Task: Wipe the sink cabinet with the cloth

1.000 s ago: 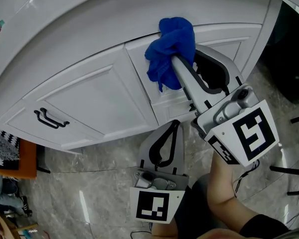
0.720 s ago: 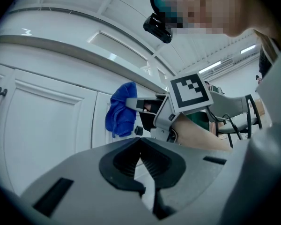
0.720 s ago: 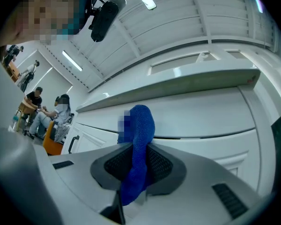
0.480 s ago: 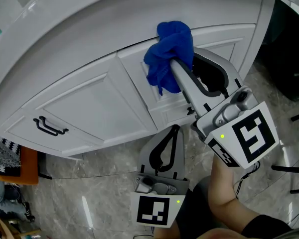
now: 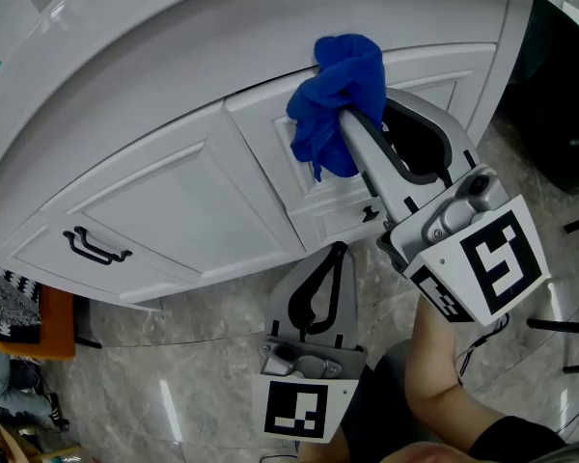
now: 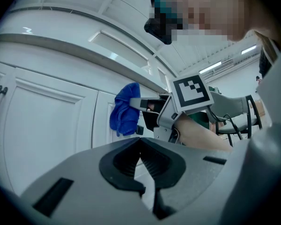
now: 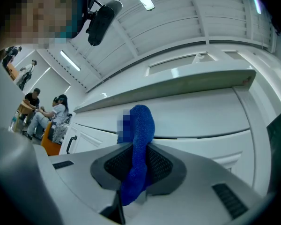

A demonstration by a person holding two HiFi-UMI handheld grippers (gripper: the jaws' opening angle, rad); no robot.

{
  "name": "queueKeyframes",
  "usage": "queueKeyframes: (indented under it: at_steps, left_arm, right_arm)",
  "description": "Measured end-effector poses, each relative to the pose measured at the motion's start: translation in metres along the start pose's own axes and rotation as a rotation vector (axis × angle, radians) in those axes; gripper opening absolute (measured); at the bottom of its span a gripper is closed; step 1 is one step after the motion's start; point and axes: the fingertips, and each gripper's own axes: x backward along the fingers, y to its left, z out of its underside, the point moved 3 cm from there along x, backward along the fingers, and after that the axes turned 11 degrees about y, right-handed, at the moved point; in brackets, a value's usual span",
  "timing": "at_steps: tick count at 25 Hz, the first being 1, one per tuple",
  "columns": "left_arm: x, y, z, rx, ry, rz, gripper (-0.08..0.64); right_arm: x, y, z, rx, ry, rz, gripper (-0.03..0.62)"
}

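Clamping blue cloth (image 5: 343,75), right tool (image 5: 351,122) holds it against cabinet (image 5: 174,201)

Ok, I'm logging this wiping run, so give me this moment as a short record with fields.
cloth: blue cloth, bunched, against the upper part of the right cabinet door
right tongs: shut on the cloth
left tongs: shut, empty, held low, apart from the cabinet
left door: closed, black handle

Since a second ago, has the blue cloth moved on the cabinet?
Yes, slightly: the cloth, held in the right claw, slid right, away from the seam between the two doors.
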Motion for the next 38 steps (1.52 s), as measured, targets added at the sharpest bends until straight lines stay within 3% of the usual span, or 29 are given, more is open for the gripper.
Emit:
queueKeyframes:
  at_steps: [38]
  left_arm:
    - [-0.005, -0.005, 0.001, -0.005, 0.007, 0.010, 0.005]
  right_arm:
    - [0.014, -0.029, 0.004, -0.017, -0.012, 0.089, 0.083]
